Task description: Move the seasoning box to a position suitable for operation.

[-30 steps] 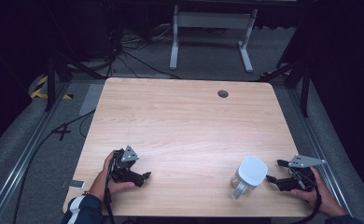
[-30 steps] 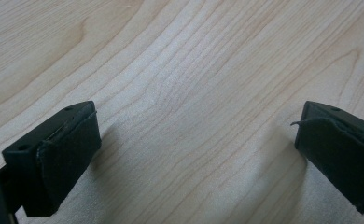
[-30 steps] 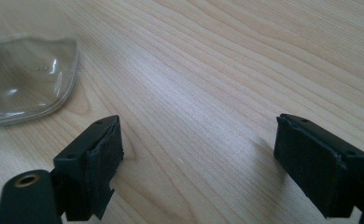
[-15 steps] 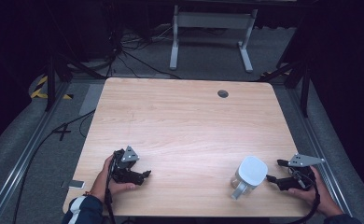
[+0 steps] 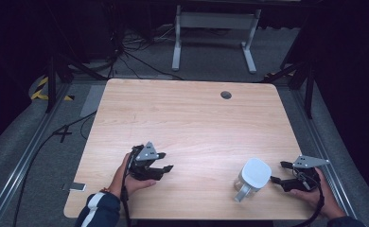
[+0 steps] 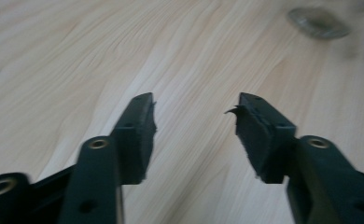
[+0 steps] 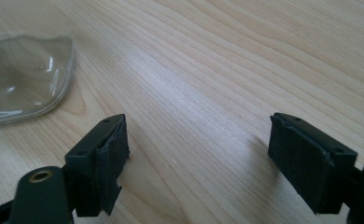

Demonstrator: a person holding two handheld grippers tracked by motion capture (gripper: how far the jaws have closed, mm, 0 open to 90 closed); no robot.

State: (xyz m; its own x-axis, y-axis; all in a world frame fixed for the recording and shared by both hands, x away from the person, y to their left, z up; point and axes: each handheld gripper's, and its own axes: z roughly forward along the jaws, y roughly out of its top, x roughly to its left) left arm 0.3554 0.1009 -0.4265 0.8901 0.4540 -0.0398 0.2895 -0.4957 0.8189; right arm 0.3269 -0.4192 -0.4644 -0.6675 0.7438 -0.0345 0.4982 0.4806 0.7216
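Pale wood grain runs across the worktop (image 5: 192,118), where a clear jug (image 5: 250,180) with a white lid stands near the front right edge, just beside your right gripper (image 5: 281,174) and well apart from your left gripper (image 5: 167,164). Your left gripper rests low over the front left of the worktop, its fingers (image 6: 134,135) partly spread with nothing between them. Your right gripper points at the jug, its fingers (image 7: 101,161) spread wide around bare wood, the jug's clear wall (image 7: 24,77) off to one side of them.
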